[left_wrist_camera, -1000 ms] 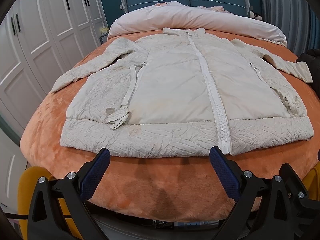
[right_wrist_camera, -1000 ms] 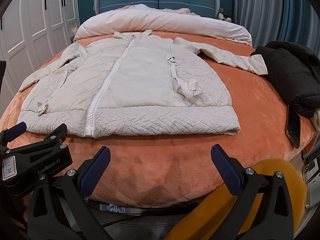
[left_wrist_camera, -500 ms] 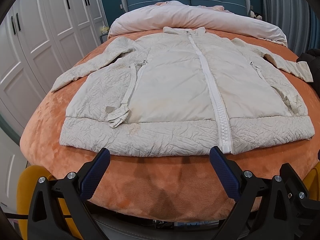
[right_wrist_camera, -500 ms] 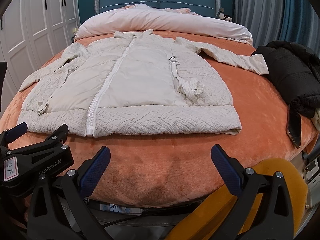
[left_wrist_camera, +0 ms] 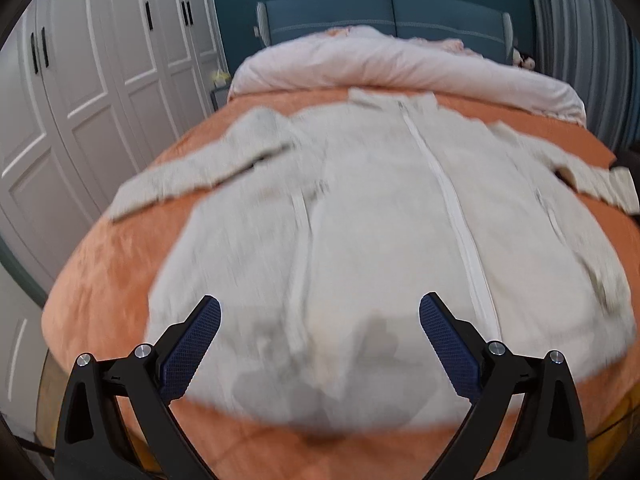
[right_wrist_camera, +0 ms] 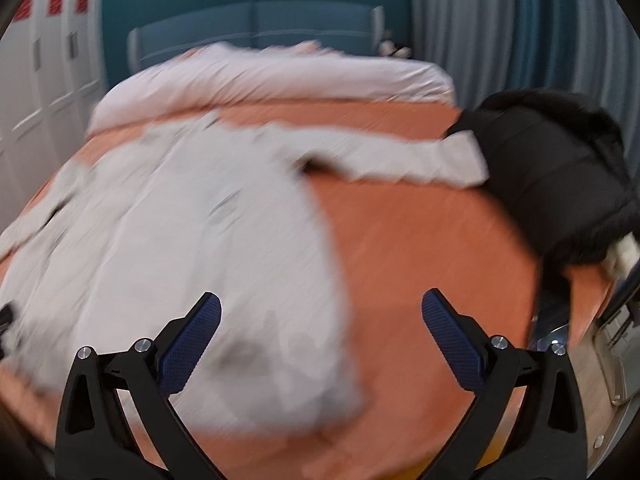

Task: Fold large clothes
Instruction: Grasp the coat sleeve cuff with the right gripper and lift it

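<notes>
1. Bed (left_wrist_camera: 100,292): orange blanket, rolled pink duvet (left_wrist_camera: 400,64) at the head; it carries both garments
2. Jacket (left_wrist_camera: 380,220): pale, zipped, lying flat and face up on the bed, hem toward the cameras, both sleeves spread outward; it fills far more of each view than half a second ago, when the hem lay beyond the jaws
3. Black coat (right_wrist_camera: 560,184): heaped on the bed's right edge, touching or just beside the cuff of the jacket's right sleeve (right_wrist_camera: 400,156)
4. Left gripper (left_wrist_camera: 320,344): jaws spread wide and empty, now over the hem left of the zipper (left_wrist_camera: 452,208); its shadow falls on the cloth
5. Right gripper (right_wrist_camera: 320,344): jaws likewise released, holding nothing, over the jacket's right hem corner
6. Change: both views are motion-blurred where they were sharp before, so both grippers have moved forward and down from the bed's foot toward the hem
7. Meaning: folding has not begun; the approach likely prepares a first grasp at the hem or a side, though contact cannot be confirmed through the blur
</notes>
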Available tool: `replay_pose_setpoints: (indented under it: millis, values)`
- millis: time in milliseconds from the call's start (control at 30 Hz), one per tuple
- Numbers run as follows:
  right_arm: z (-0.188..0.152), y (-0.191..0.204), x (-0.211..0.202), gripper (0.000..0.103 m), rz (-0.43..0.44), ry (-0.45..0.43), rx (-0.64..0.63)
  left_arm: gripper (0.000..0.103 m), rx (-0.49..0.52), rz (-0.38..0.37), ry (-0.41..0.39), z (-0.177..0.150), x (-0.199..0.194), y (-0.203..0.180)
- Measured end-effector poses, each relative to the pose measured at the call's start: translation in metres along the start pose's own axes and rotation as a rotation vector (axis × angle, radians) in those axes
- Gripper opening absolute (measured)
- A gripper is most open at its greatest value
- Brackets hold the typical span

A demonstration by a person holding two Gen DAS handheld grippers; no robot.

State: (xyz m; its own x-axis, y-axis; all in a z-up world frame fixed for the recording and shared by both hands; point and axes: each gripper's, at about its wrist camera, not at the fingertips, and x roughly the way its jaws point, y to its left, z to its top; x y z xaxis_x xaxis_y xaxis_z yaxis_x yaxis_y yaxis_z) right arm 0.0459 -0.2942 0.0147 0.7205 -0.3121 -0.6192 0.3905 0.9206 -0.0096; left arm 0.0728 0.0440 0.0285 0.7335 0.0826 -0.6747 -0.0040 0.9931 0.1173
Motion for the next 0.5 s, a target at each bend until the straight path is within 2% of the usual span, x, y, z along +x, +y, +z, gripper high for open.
replay_pose_setpoints:
  millis: [133,233,333,500]
  values:
    - [0.053,-0.065,0.05,0.098,-0.018,-0.029,0.113,0.098,-0.05,0.012,-0.03,0.045,0.031,0.019]
    - [0.081,-0.108,0.098,0.098,-0.043,-0.008,0.213,0.098,-0.116,0.014,-0.02,0.07,0.06,0.032]
    - [0.095,-0.146,0.145,0.098,-0.058,0.021,0.323,0.098,-0.146,0.04,-0.013,0.086,0.089,0.037]
    - [0.101,-0.185,0.214,0.098,-0.109,0.083,0.451,0.098,-0.122,0.07,0.012,0.097,0.136,0.034]
